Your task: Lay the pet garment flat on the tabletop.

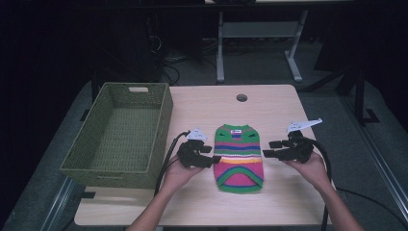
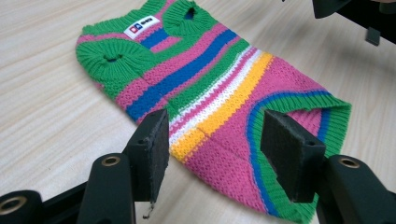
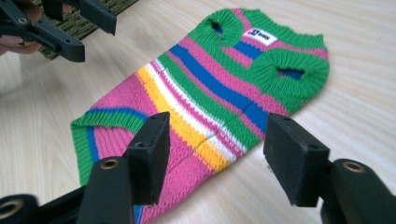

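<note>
A small knitted sweater (image 1: 239,156) with green, pink, blue, white and yellow stripes lies flat on the wooden table (image 1: 269,202), neck end away from the person. My left gripper (image 1: 215,154) is at its left edge, level with the yellow stripe. Its jaws stand open over that edge of the sweater (image 2: 210,88), pads (image 2: 156,140) off the knit. My right gripper (image 1: 267,148) is just off the right edge, also open. In the right gripper view its pads (image 3: 289,158) hover above the sweater (image 3: 210,93) without pressing on it. Nothing is held.
An olive woven basket (image 1: 115,174) with nothing in it stands at the table's left side, close to the left hand. A round cable hole (image 1: 241,97) is near the far edge. Table legs and cables stand on the dark floor beyond.
</note>
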The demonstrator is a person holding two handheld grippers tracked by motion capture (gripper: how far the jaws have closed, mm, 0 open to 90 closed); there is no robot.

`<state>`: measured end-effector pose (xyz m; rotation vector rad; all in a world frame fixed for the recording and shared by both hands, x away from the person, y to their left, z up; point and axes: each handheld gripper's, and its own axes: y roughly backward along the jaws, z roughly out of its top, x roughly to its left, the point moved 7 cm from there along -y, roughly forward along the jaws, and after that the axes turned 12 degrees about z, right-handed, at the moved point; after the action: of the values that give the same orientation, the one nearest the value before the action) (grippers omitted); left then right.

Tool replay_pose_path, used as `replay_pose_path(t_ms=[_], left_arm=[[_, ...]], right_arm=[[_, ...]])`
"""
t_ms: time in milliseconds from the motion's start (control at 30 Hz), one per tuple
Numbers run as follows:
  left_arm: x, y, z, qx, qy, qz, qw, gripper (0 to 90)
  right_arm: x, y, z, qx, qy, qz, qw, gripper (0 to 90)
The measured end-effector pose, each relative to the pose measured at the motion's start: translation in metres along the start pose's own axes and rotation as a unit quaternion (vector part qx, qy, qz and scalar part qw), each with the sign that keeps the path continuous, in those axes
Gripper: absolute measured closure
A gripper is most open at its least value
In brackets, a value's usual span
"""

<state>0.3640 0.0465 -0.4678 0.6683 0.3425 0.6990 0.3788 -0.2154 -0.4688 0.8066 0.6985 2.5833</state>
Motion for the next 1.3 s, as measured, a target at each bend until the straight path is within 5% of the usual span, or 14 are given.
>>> replay_pose_path(t_ms=[800,1300], left_arm=[[-0.007,0.016,-0.019,-0.005,0.007,-0.010,0.9999,31.5],[-0.011,0.028,-0.030,-0.006,-0.004,0.009,0.9999,23.3]], right_arm=[[0.012,0.013,-0.028,0.000,-0.002,0.010,0.9999,34.8],[0.018,0.020,-0.046,0.002,0.000,0.004,1.0000,32.0]])
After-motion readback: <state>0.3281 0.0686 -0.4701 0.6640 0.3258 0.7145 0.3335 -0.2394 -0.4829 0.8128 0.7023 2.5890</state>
